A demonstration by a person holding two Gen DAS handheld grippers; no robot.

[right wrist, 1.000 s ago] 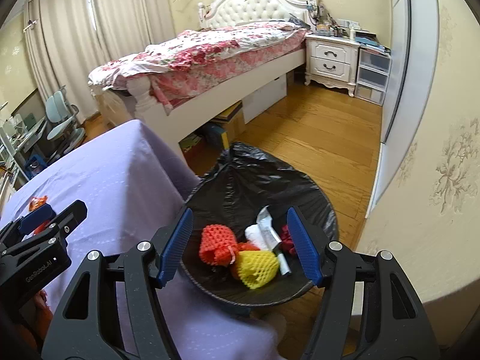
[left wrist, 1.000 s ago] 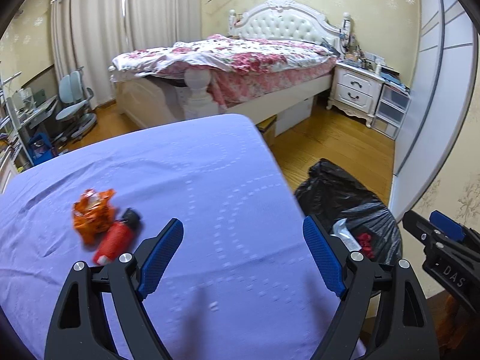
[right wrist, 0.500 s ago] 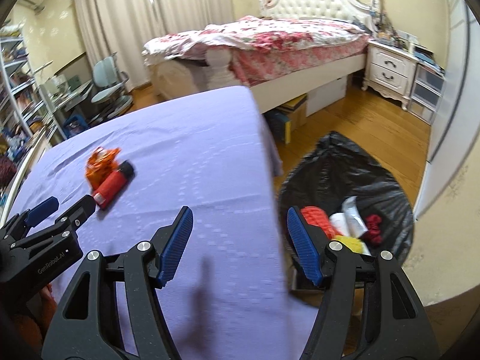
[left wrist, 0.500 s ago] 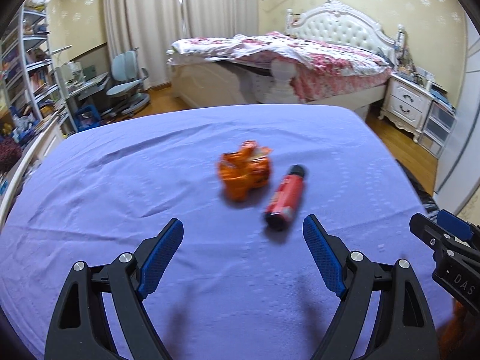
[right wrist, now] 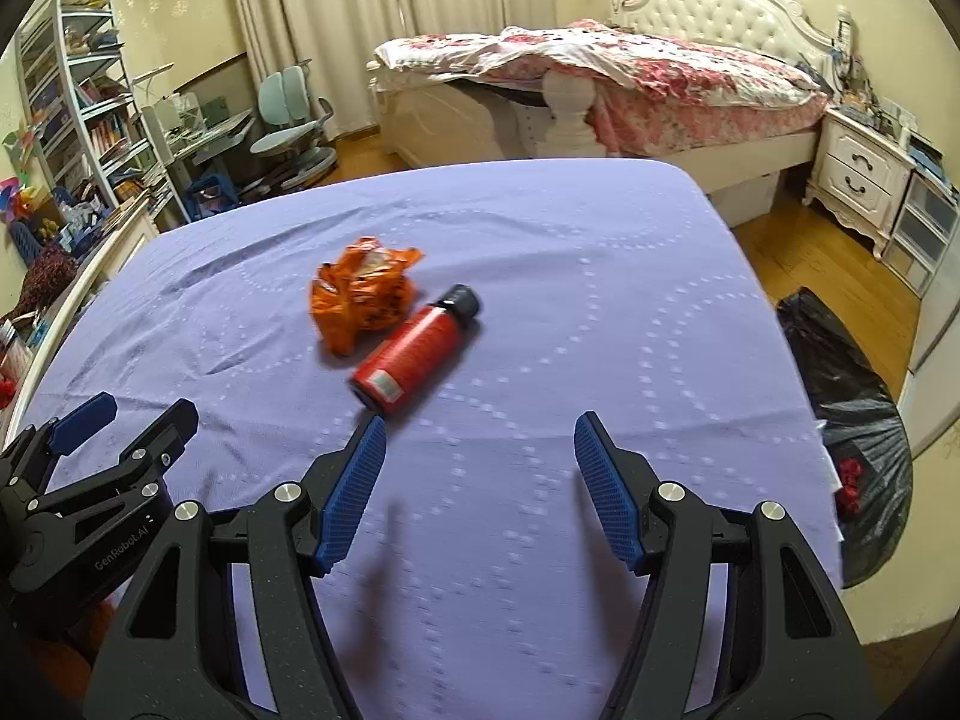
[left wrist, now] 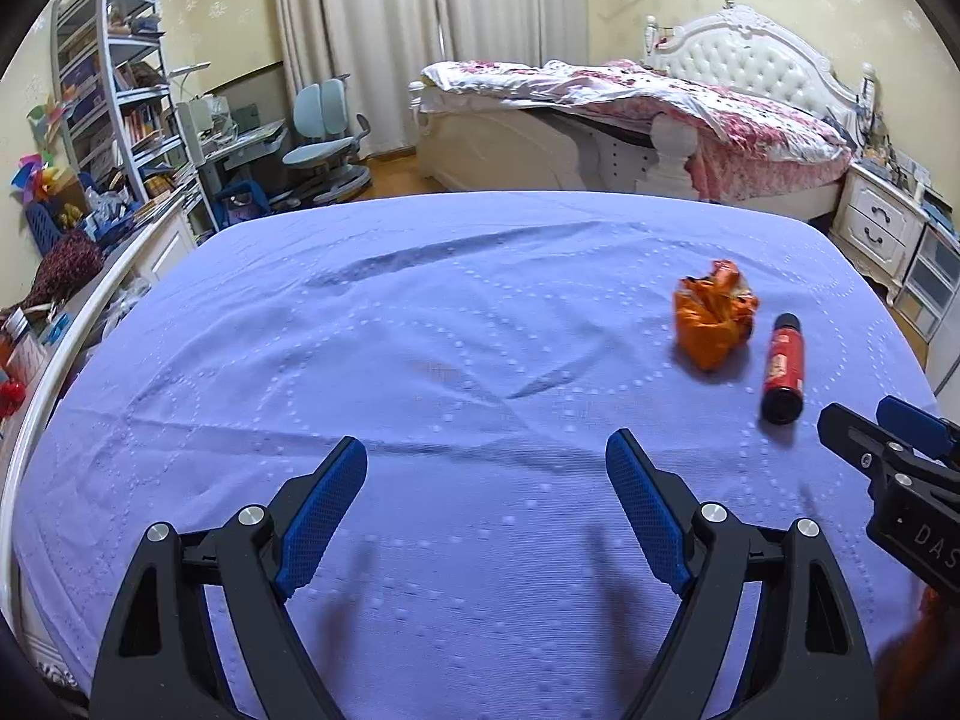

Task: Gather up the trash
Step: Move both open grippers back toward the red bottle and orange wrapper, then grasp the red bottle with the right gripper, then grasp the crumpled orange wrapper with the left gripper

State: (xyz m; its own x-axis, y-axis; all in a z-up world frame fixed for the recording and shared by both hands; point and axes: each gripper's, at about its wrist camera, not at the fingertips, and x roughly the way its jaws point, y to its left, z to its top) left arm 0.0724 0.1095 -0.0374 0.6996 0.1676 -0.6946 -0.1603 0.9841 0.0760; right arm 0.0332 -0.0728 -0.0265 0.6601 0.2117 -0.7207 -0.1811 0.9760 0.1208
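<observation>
A crumpled orange wrapper lies on the purple tablecloth. Right beside it lies a red bottle with a black cap. My left gripper hangs open above bare cloth, the trash off to its right. My right gripper is open too, its left fingertip just short of the bottle's base. Nothing sits between either pair of fingers. Each gripper shows at the edge of the other's view.
A black trash bag with red scraps stands on the wooden floor off the table's right edge. Beyond the table are a bed, a nightstand, a desk chair and cluttered shelves at left.
Both views have swung left, away from the trash bag and onto the table. The wrapper and bottle now lie right of my left gripper and just ahead of my right one. Both grippers stayed open.
</observation>
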